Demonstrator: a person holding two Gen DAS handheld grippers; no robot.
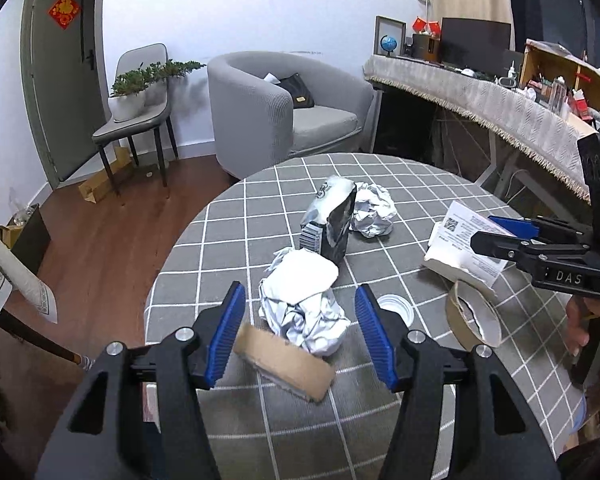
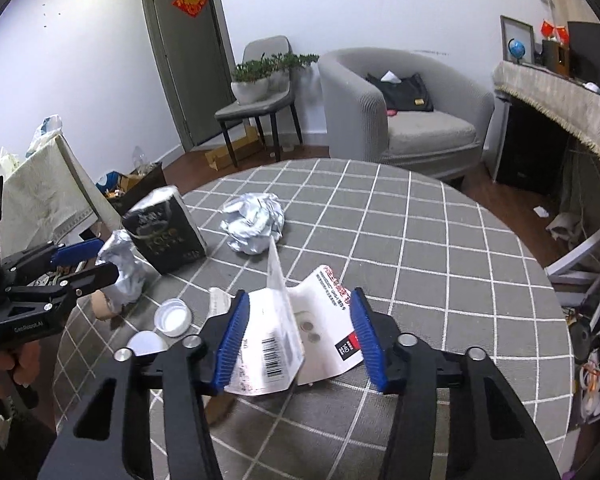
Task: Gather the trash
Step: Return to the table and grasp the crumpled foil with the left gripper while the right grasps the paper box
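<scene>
The round desk (image 1: 380, 420) in grey checked cloth is carrying all the trash. A dark foil bag (image 1: 332, 220) is standing upright mid-desk, and a crumpled white paper ball (image 1: 374, 210) is touching its far side. A bigger crumpled white wad (image 1: 304, 304) is lying nearer me.

My left hand-held gripper (image 1: 300, 332) is hovering low over that wad with jaws spread and blue pads clear on both sides, gripping nothing. A brown tape roll (image 1: 286, 364) is lying under it, its end just beside the left pad. A white bottle cap (image 1: 396, 308) is sitting just right of the right pad, and a second brown tape ring (image 1: 474, 316) is leaning further right.

My right hand-held gripper (image 2: 296, 340) is spread around a folded white paper with a barcode (image 2: 272, 352); the left pad is touching the paper's edge, while the right pad is apart from it, so there is no pinch. A white printed card (image 2: 328, 320) is lying flat under the paper. In the right wrist view, the cap (image 2: 174, 316) is lying just left of this gripper.
</scene>
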